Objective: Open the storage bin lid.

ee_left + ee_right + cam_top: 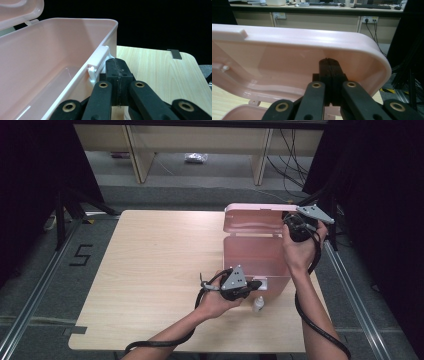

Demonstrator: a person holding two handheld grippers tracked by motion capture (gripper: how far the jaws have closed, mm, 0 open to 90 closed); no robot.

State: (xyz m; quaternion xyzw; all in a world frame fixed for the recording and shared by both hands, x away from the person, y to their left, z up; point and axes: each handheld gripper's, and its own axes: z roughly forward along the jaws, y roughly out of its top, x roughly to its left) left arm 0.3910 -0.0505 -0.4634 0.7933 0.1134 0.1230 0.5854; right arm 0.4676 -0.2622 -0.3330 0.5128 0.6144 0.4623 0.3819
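A pink plastic box (255, 257) stands open at the right of the wooden table (150, 270), its lid (252, 217) raised at the back. My left gripper (257, 283) is shut and empty, its tips beside the white latch (96, 66) on the box's front wall (62, 22). In its own view the left gripper (117, 67) lies just outside the rim. My right gripper (287, 220) is at the lid's right end. There the right gripper (329, 66) is shut, with its tips against the lid's inner face (287, 50).
A small white bottle (257, 305) stands on the table just in front of the box. Black curtains flank both sides. Beyond the table are bench legs and cables (290, 155) on the floor. A "5" tape mark (80, 255) lies on the floor at the left.
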